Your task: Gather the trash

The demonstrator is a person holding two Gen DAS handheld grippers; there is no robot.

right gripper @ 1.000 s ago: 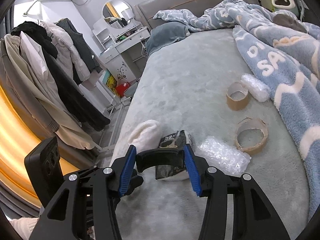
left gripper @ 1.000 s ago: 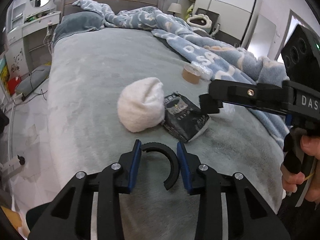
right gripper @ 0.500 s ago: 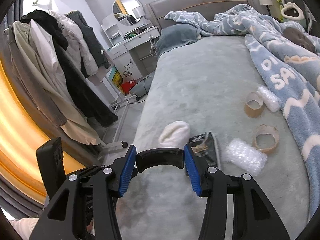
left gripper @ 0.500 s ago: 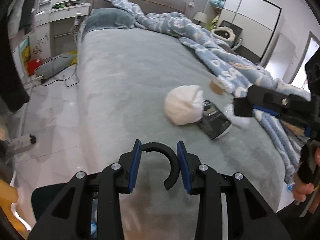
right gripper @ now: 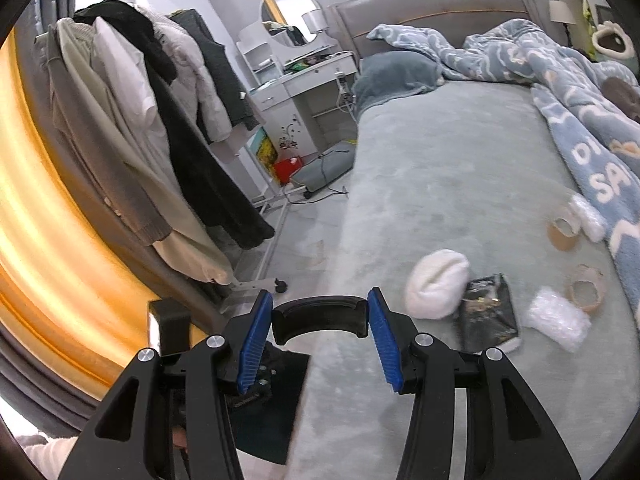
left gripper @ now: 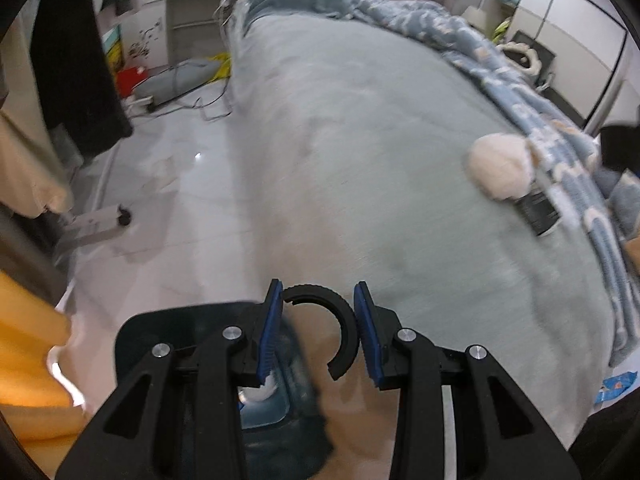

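Observation:
My left gripper (left gripper: 318, 334) is shut on a black curved plastic ring piece (left gripper: 340, 328), held over a dark bin (left gripper: 276, 392) on the floor by the bed's foot. My right gripper (right gripper: 320, 326) is shut on a black curved plastic piece (right gripper: 319, 314), above the bed's near left corner. On the grey bed (right gripper: 460, 168) lie a white fluffy bundle (right gripper: 436, 284), a black packet (right gripper: 486, 312), a bubble wrap wad (right gripper: 556, 318), two cardboard tape rings (right gripper: 586, 288) and a second bubble wrap roll (right gripper: 588, 218). The bundle (left gripper: 500, 170) and packet (left gripper: 538, 212) also show in the left wrist view.
A blue patterned blanket (right gripper: 580, 120) covers the bed's right side. A clothes rack with hanging coats (right gripper: 160, 140) stands left of the bed. A white dresser (right gripper: 304, 92), a red box (right gripper: 286, 168) and cables lie on the floor beside the bed. Wardrobes (left gripper: 568, 24) stand at the far right.
Both grippers have pulled back from the trash toward the foot and left side of the bed, each keeping its black piece. The left gripper now hangs over the bin.

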